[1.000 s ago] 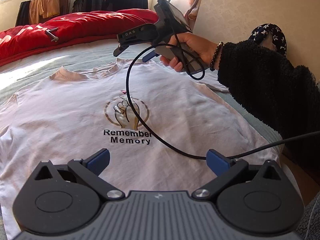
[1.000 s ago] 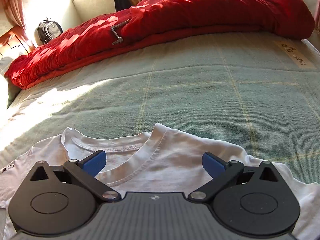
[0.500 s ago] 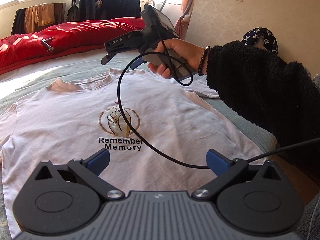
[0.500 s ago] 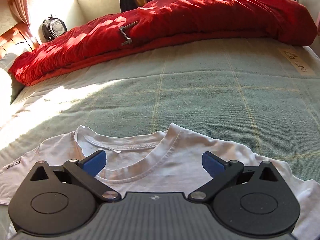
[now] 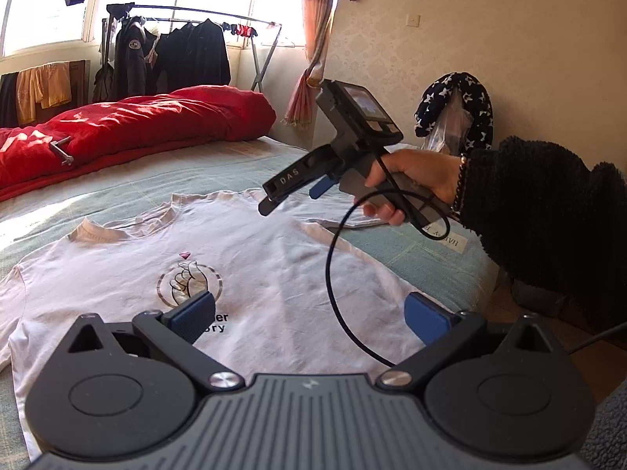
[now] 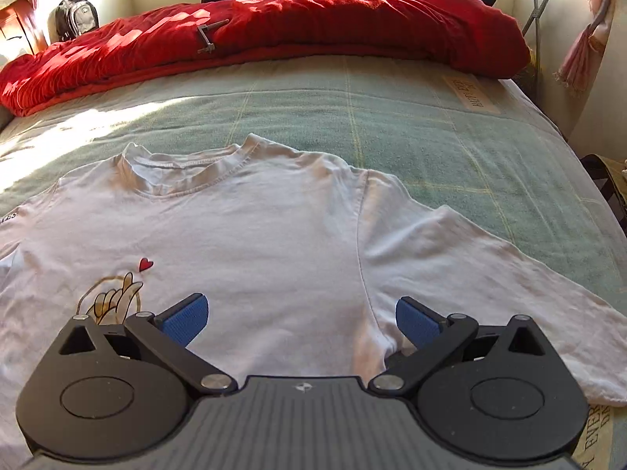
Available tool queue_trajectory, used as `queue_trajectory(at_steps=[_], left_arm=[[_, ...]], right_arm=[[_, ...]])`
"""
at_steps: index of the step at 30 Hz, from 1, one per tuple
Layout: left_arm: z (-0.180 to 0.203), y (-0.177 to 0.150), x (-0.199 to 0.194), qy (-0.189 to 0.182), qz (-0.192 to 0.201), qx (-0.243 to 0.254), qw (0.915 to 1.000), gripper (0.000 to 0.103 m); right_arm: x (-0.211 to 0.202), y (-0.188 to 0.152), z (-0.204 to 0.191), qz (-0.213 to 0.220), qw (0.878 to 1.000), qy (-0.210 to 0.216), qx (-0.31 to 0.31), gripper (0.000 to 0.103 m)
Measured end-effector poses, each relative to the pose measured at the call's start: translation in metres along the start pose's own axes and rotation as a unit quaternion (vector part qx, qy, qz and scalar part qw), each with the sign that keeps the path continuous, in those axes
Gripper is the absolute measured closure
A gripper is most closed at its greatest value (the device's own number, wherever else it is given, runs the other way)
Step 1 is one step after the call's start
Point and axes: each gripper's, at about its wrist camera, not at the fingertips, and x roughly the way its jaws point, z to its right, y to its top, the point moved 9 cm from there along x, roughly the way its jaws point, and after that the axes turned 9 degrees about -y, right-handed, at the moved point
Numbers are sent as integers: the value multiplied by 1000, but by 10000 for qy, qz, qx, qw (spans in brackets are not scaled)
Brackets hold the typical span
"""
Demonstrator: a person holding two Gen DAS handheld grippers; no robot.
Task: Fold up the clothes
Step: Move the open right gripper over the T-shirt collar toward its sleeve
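Observation:
A white T-shirt (image 5: pixel 274 258) with a finger-heart print lies flat, front up, on the green bed cover, collar toward the far side. My left gripper (image 5: pixel 309 317) hovers open above the shirt's lower hem area, nothing between its blue pads. In the left wrist view the right gripper (image 5: pixel 290 192) is held in a hand above the shirt's right shoulder, its cable looping down. From the right wrist view, my right gripper (image 6: pixel 299 315) is open above the T-shirt (image 6: pixel 274 235) near the right armpit seam; the right sleeve (image 6: pixel 490 274) spreads outward.
A red duvet (image 6: pixel 274 27) is bunched along the far side of the bed (image 6: pixel 392 117). A clothes rack (image 5: pixel 176 55) with dark jackets stands by the window. The bed's right edge (image 5: pixel 470 274) drops off near the person's black fleece sleeve (image 5: pixel 548 227).
The right gripper pulled back from the collar and rose, so more of the shirt and its right sleeve shows. The left gripper tilted upward, and the right hand moved right and lower in its view.

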Motion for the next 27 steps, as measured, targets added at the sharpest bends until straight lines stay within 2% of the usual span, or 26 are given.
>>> queue_trajectory(at_steps=[5, 10, 13, 17, 22, 26, 27], left_arm=[[-9, 4, -6, 148, 87, -61, 9998, 1], [-25, -3, 2, 336, -60, -229, 9992, 1], [-32, -9, 9, 478, -220, -261, 9983, 1], [-36, -15, 15, 439, -314, -313, 9981, 1], [-37, -13, 14, 417, -276, -322, 9982, 1], [-39, -12, 12, 418, -180, -378, 9982, 1], [-39, -13, 14, 388, -178, -396, 9983, 1]], right_arm=[[-19, -38, -25, 12, 9985, 543, 93, 0], [0, -69, -48, -161, 9980, 616, 51, 0], [4, -78, -51, 119, 9990, 425, -53, 0], [6, -86, -55, 465, 9987, 79, -183, 0], [-1, -89, -53, 393, 9992, -17, -103, 0], [-29, -111, -45, 291, 9993, -116, 188, 0], [-37, -119, -46, 341, 9991, -7, 260, 0]])
